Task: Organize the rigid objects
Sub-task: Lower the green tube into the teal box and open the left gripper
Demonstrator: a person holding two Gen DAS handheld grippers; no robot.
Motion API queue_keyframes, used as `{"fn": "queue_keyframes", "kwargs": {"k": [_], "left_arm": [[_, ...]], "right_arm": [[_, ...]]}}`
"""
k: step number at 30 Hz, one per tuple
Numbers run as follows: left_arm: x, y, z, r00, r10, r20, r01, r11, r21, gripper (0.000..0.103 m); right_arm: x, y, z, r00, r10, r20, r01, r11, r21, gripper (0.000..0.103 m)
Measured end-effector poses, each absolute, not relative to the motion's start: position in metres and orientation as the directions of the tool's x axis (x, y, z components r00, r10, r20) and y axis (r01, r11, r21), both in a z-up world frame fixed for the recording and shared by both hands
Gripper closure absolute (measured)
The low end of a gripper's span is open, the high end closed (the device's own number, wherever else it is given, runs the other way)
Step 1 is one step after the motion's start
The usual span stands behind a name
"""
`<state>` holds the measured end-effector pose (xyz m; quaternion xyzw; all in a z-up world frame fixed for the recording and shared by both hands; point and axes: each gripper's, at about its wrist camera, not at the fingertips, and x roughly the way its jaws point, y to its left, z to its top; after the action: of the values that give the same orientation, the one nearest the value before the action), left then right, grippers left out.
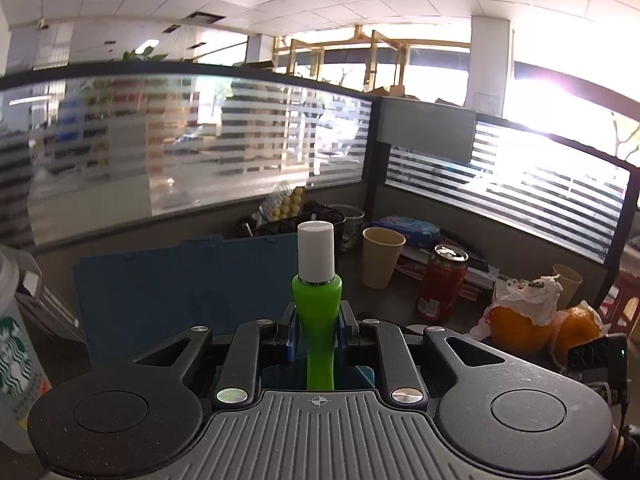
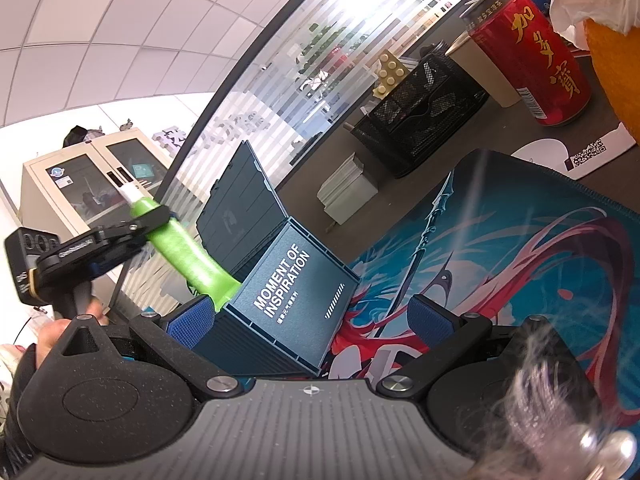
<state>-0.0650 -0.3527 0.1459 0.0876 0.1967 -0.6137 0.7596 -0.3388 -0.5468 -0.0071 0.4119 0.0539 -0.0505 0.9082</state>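
Left gripper (image 1: 317, 334) clamped around slim green plastic bottle with white cap (image 1: 316, 280), long axis upright, base dipping just above open dark-blue plastic storage box (image 2: 280, 300). Right gripper (image 2: 310, 322) spread wide, empty, straddling that box's front wall, nearer to it.

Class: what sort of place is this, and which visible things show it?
Probably an office cubicle: striped frosted glass partitions enclose the desk, with a glass-door filing cabinet and a mesh desk organizer.
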Motion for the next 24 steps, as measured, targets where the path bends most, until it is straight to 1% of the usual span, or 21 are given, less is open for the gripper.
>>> {"fn": "queue_keyframes", "kwargs": {"k": [2,4,17,24], "left_arm": [[-0.058,-0.356,0.139,0.158,-0.898,-0.411,0.959,0.240,-0.154,0.086],[-0.055,-0.359,0.134,0.154,-0.895,-0.418,0.954,0.246,-0.174,0.086],[-0.055,-0.367,0.114,0.134,-0.879,-0.458,0.948,0.249,-0.200,0.086],[-0.047,-0.362,0.107,0.152,-0.865,-0.479,0.942,0.274,-0.196,0.086]], "right_arm": [[-0.339,-0.546,-0.007,0.989,-0.046,-0.139,0.135,0.656,0.743,0.000],[-0.339,-0.546,-0.007,0.989,-0.046,-0.139,0.135,0.656,0.743,0.000],[-0.338,-0.546,-0.007,0.989,-0.046,-0.139,0.135,0.655,0.743,0.000],[-0.338,-0.546,-0.007,0.989,-0.046,-0.139,0.135,0.655,0.743,0.000]]}}
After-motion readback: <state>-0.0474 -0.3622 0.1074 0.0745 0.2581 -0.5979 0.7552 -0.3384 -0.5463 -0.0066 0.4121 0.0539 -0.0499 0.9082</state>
